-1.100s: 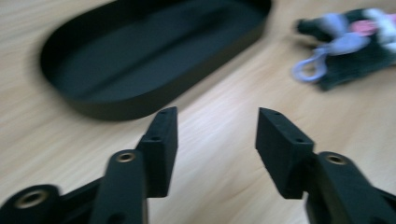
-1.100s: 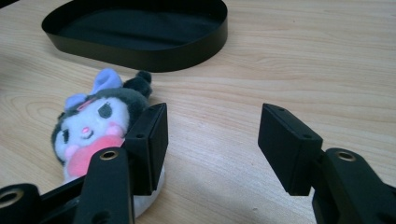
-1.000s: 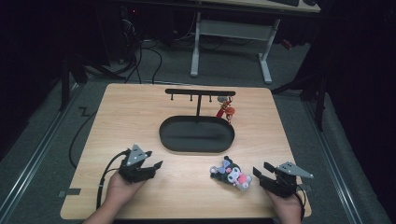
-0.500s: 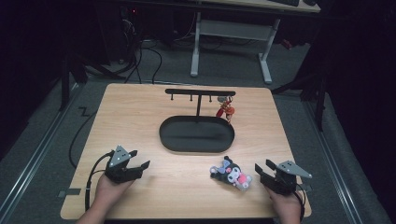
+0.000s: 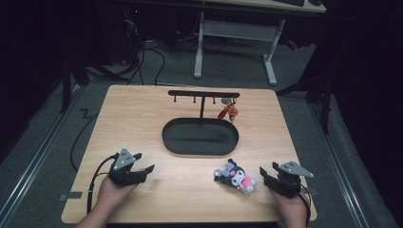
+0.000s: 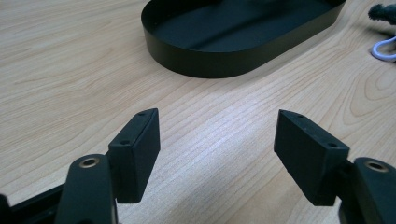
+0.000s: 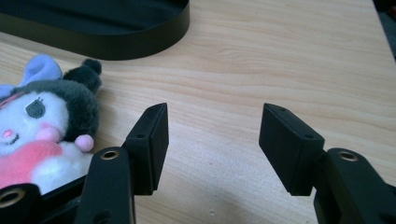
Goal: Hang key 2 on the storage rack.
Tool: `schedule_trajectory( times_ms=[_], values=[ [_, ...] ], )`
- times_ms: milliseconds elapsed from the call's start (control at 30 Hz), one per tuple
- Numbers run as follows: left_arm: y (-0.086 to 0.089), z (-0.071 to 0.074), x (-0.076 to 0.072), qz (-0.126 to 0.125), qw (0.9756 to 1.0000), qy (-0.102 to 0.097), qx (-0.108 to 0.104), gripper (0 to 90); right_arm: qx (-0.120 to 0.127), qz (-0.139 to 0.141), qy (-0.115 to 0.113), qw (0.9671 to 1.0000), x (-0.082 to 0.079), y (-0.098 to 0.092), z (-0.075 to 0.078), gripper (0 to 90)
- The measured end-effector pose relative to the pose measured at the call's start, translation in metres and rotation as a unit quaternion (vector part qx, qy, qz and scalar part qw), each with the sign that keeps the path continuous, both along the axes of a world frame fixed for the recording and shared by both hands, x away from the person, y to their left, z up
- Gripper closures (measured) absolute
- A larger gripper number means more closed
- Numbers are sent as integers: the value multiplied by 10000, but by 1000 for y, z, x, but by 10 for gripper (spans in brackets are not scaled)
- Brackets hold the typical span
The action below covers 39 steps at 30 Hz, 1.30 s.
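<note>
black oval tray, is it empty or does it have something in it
Empty. The black oval tray shows only bare dark floor inside; the plush toy lies on the table beside it.

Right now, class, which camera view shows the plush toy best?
The right gripper view: the plush toy lies close beside the right claw, its face and black ears sharp. The high view shows the whole toy, but small. The left gripper view catches just an edge of it at the frame's right.

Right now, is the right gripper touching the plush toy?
Apart. In the high view, bare table separates the right gripper from the plush toy. The right gripper view shows its open jaws over bare wood, the toy off beside them.
</note>
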<state>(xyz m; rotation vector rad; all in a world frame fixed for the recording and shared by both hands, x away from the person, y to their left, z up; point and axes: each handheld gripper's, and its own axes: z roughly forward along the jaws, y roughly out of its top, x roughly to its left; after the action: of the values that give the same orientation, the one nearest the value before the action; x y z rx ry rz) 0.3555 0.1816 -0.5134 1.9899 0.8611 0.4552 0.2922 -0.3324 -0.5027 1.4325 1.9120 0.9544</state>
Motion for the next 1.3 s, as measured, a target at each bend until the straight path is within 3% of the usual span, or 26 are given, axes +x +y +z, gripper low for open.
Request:
schedule_trajectory(
  times_ms=[133,300,433,567,700,833,1067,1100,1300],
  values=[
    [-1,-1,0,-31,10000,13,14,318,11,45,171,9998,3,2,-2,429],
    [-1,-1,-2,-114,9999,38,17,318,-267,151,560,9980,6,10,0,430],
    [-1,-1,-3,-107,9999,47,21,319,-341,192,752,9964,8,13,6,429],
    [-4,0,-6,-175,9998,48,57,320,-550,273,1114,9919,11,16,15,419],
    [-4,0,-7,-226,9997,55,95,321,-499,321,1350,9891,14,16,21,401],
    [-4,1,-7,-233,9997,43,69,321,-594,427,1604,9843,17,20,26,385],
    [-5,-1,-6,-290,9995,71,87,322,-1063,676,2139,9687,23,30,34,356],
    [-5,-1,-6,-290,9995,71,87,321,-1063,676,2139,9687,23,30,34,356],
    [-7,-1,-6,-347,9993,81,112,322,-1266,782,2456,9579,26,34,46,339]
  ],
)
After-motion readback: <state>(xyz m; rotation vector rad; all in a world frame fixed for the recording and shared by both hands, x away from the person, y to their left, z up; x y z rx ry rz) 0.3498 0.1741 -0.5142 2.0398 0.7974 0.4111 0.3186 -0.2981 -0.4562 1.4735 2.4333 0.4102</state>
